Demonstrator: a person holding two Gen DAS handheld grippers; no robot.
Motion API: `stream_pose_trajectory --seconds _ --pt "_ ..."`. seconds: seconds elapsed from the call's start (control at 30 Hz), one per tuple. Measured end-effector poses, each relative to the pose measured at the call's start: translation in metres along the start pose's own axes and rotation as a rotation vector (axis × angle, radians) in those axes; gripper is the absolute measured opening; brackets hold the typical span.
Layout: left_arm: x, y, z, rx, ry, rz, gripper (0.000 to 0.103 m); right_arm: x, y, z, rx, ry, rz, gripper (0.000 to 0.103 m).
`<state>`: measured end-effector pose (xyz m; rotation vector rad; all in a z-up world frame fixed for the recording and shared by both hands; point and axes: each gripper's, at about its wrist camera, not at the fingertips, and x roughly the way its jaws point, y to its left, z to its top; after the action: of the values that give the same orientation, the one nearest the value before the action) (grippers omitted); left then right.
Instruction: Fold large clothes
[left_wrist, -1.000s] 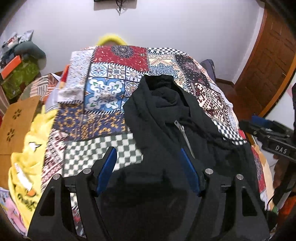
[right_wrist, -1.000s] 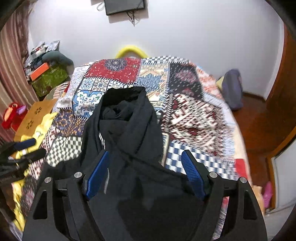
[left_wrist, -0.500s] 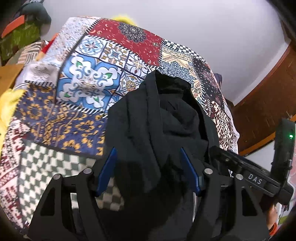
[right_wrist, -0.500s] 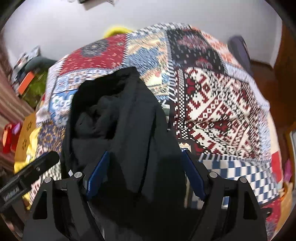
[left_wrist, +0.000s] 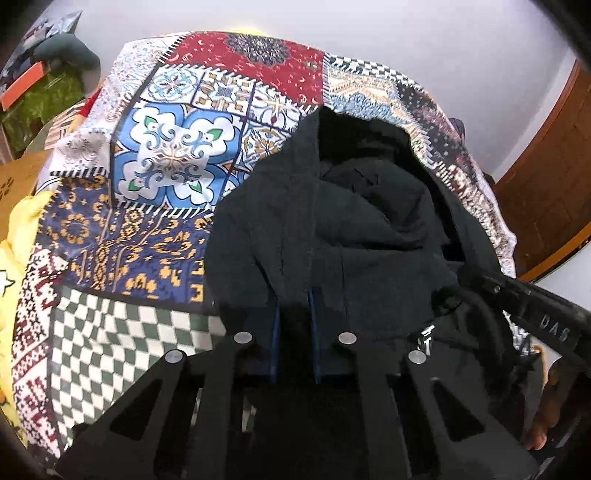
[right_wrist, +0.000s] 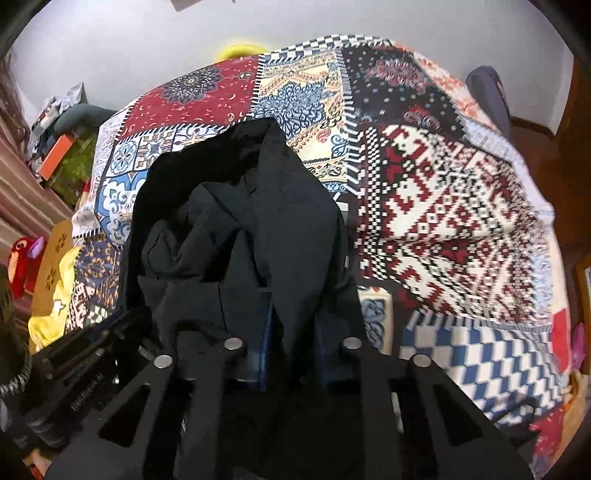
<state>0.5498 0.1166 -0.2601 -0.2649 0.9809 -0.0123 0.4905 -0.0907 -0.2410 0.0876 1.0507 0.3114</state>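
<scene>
A: Nearest first. Left gripper (left_wrist: 293, 314): blue pads drawn close together, jaws closing, a ridge of the black hooded jacket (left_wrist: 332, 229) pinched between them.

B: Right gripper (right_wrist: 291, 325) likewise: jaws closing, pads narrow, a fold of the same jacket standing up between them. Cloth hides the tips, so how deep the bite goes is unclear.

A: Each tool shows in the other's view. The right one sits at the lower right edge of the left view, close beside the jacket, a hand (left_wrist: 546, 417) behind it.

B: The left one is at the lower left of the right view, also against the cloth.

A: Jacket lies lengthwise on the patchwork bedspread (left_wrist: 173, 162), hem end at the grippers, hood bunched open at the far end. Metal zipper pull (left_wrist: 424, 338) near the right edge of the front.

B: Left of the bed: yellow garment (right_wrist: 55, 295), red toy (right_wrist: 24, 254). Farther off, a green box (right_wrist: 75, 162) with clutter.

A: Beyond, the white wall (left_wrist: 406, 44); wooden door (left_wrist: 554, 166) to the right.
</scene>
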Motion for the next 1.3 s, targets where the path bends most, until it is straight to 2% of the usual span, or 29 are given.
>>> stream_pose_trajectory --seconds 0.1,0.23,0.37,0.5,0.8,0.9,1.03,1.1,1.23,1.3 --pt "-0.029 -0.003 -0.001 0.021 -0.022 -0.020 0.012 -0.023 0.005 -0.006 -0.041 -0.032 -0.005 0.014" --pt "-0.080 -0.017 -0.010 0.103 -0.069 -0.025 0.012 -0.067 0.016 -0.015 -0.094 -0.101 0.002 0.013" --pt "-0.128 -0.027 -0.033 0.168 -0.105 -0.008 0.012 -0.109 0.026 -0.034 -0.131 -0.150 0.023 0.013" --pt "-0.161 -0.030 -0.065 0.213 -0.106 -0.016 0.012 -0.137 0.029 -0.061 -0.141 -0.163 0.042 0.013" --pt "-0.185 -0.017 -0.134 0.214 -0.023 -0.099 0.012 -0.160 0.026 -0.130 -0.175 -0.125 0.053 0.013" --pt "-0.190 -0.014 -0.160 0.255 0.004 -0.098 0.012 -0.161 0.022 -0.146 -0.179 -0.100 0.059 0.018" --pt "-0.194 -0.008 -0.188 0.287 0.036 -0.084 0.013 -0.165 0.019 -0.171 -0.215 -0.063 0.039 0.019" --pt "-0.191 -0.003 -0.204 0.298 0.066 -0.060 0.021 -0.166 0.017 -0.182 -0.241 -0.045 0.031 0.022" --pt "-0.188 0.015 -0.231 0.295 0.101 -0.036 0.033 -0.165 0.005 -0.205 -0.266 0.002 -0.008 0.039" --pt "-0.192 0.024 -0.245 0.295 0.110 -0.031 0.038 -0.167 -0.003 -0.215 -0.261 0.015 -0.024 0.042"
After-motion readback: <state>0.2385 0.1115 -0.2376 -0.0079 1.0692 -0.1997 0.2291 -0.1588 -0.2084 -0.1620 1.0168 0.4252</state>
